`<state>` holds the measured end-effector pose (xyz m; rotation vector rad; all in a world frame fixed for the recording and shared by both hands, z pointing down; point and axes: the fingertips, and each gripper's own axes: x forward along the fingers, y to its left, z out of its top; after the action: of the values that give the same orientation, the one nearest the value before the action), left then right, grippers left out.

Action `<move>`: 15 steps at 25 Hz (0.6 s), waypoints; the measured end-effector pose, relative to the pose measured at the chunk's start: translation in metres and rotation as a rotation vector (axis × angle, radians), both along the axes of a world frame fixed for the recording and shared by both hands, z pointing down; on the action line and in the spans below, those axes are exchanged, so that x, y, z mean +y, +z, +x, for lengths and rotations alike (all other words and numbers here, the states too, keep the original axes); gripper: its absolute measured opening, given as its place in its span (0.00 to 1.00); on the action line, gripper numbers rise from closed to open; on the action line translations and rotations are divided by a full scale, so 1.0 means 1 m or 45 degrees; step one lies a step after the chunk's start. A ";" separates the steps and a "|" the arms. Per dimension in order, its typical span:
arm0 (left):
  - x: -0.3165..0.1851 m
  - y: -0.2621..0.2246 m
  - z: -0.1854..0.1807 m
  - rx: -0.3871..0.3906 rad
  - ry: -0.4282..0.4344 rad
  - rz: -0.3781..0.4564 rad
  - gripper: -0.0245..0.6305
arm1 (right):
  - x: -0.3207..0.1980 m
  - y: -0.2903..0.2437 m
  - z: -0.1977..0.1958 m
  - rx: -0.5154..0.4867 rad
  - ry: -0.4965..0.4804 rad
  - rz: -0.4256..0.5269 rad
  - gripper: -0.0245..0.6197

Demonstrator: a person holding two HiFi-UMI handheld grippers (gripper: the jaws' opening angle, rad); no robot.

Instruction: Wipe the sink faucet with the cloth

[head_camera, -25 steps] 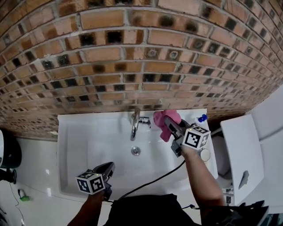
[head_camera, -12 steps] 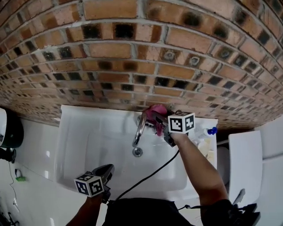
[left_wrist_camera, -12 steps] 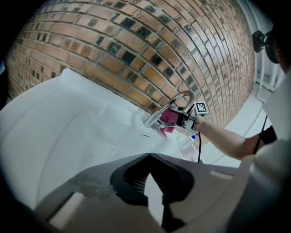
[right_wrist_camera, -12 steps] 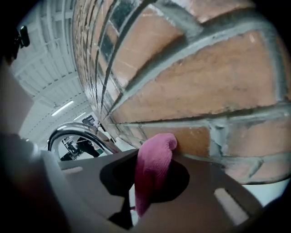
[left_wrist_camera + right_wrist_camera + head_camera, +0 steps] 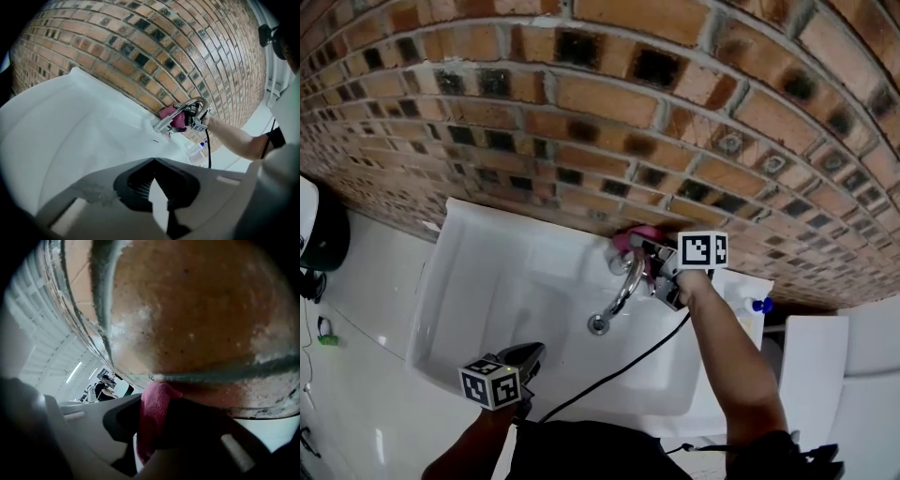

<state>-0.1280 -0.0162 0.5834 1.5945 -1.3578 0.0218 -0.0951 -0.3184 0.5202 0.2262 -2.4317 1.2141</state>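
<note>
Right gripper (image 5: 645, 255) (image 5: 151, 430) is clamped on the pink cloth (image 5: 635, 233) (image 5: 153, 411); in the right gripper view the fabric sits bunched between my two jaws, lower middle of frame, with the brick wall (image 5: 187, 310) filling everything above, very close. Head view: cloth is pressed at the base of the chrome faucet (image 5: 624, 289), centre right of frame, just under the brick wall (image 5: 581, 94), at the back edge of the white sink (image 5: 478, 281). Left gripper view shows the same from afar: cloth (image 5: 169, 115) and faucet (image 5: 164, 124) centre right, sink (image 5: 70, 117) across the left. Left gripper (image 5: 527, 356) (image 5: 157, 187) hovers at the sink's front rim, lower left in the head view, jaws drawn together at the tips, nothing in them. Blue-capped bottle (image 5: 758, 305) stands at the sink's right end.
</note>
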 end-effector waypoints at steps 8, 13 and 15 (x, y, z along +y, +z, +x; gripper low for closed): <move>0.002 0.004 -0.004 0.031 0.024 0.025 0.04 | 0.000 -0.030 -0.015 -0.192 -0.003 -0.074 0.11; 0.003 0.000 -0.002 0.035 0.059 0.055 0.04 | 0.008 -0.053 -0.017 -0.161 0.007 0.001 0.11; 0.005 -0.002 -0.002 0.033 0.072 0.065 0.04 | 0.006 -0.053 -0.006 -0.057 0.059 0.050 0.11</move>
<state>-0.1304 -0.0116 0.5816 1.6703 -1.3020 0.0005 -0.1015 -0.3122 0.4676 0.2715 -2.5034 1.2038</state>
